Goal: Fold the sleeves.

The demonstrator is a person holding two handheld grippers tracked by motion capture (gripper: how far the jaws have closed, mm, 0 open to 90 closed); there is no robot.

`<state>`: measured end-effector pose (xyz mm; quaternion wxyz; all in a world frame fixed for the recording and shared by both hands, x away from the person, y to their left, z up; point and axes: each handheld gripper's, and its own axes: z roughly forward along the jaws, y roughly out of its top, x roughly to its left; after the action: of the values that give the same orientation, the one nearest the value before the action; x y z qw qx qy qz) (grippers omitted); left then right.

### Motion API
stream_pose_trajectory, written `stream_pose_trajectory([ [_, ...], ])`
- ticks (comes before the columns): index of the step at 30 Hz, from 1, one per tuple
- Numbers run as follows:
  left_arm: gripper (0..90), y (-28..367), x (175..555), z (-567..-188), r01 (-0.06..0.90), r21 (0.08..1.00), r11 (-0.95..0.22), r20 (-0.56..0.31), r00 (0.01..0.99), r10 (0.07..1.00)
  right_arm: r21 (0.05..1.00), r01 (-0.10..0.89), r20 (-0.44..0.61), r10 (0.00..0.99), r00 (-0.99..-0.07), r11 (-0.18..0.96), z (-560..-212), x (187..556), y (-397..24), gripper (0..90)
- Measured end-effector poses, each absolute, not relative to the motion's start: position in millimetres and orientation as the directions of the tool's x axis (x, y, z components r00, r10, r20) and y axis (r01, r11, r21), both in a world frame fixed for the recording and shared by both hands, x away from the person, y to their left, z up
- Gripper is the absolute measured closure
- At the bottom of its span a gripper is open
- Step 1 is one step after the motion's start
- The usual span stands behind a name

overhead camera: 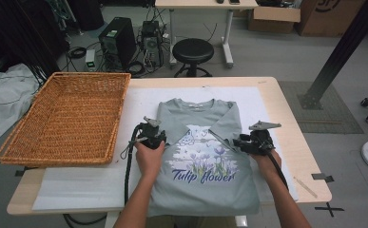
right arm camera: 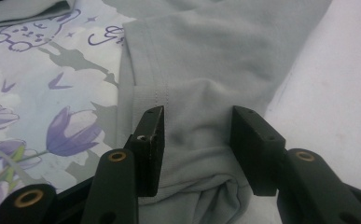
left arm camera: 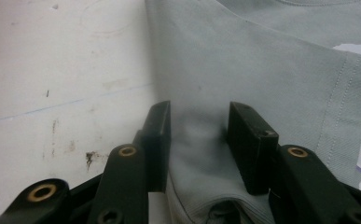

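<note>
Both forearms come in from the near edge, reaching forward and roughly parallel. The left gripper [overhead camera: 151, 134] sits in the left hand [overhead camera: 149, 156], its black fingers [left arm camera: 158, 140] standing partly apart with a fold of grey cloth between them. The right gripper [overhead camera: 254, 141], in the right hand [overhead camera: 266, 159], points inward toward the left one, its fingers [right arm camera: 151, 144] likewise partly apart around bunched cloth.

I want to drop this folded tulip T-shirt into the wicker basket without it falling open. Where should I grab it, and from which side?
Probably grip the T-shirt at its two folded side edges, one gripper per edge, coming in from the outside towards the print. The sleeves are already folded inward, so each edge is a thick doubled ridge, as seen between the left gripper and right gripper jaws. Lifting both edges together should keep the folds closed.
</note>
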<state>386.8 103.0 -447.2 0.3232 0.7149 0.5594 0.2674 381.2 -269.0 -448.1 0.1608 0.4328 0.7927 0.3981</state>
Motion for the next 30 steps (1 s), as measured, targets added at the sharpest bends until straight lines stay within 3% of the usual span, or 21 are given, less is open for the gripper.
stream_pose_trajectory([
  [4, 51.7, 108.8, 382.5, -439.0, 0.573, 0.807, -0.146, -0.006, 0.255, 0.967, 0.813, 0.512, 0.076, 0.82, -0.568, 0.279, -436.6, 377.5, -272.7, 53.7],
  [10, 46.5, 114.8, 374.8, -424.5, 0.431, 0.893, -0.125, -0.005, 0.288, 0.958, 0.855, 0.468, 0.07, 0.842, -0.535, 0.226, -419.5, 374.6, -281.9, 41.7],
  [16, 50.3, 117.3, 371.2, -421.2, 0.418, 0.898, -0.138, 0.0, 0.313, 0.95, 0.866, 0.459, 0.055, 0.873, -0.484, 0.2, -418.7, 373.5, -287.1, 18.5],
  [19, 43.0, 120.1, 369.0, -418.4, 0.412, 0.903, -0.125, -0.011, 0.312, 0.95, 0.872, 0.454, 0.054, 0.886, -0.46, 0.182, -420.1, 371.3, -289.5, 15.0],
  [24, 15.2, 123.3, 362.9, -411.9, 0.372, 0.921, -0.115, 0.003, 0.288, 0.958, 0.882, 0.451, 0.077, 0.902, -0.425, 0.137, -417.5, 367.8, -293.7, 14.7],
  [30, 15.2, 127.8, 358.6, -402.7, 0.337, 0.937, -0.096, -0.006, 0.29, 0.957, 0.893, 0.434, 0.079, 0.906, -0.415, 0.121, -409.1, 365.8, -294.9, 14.7],
])
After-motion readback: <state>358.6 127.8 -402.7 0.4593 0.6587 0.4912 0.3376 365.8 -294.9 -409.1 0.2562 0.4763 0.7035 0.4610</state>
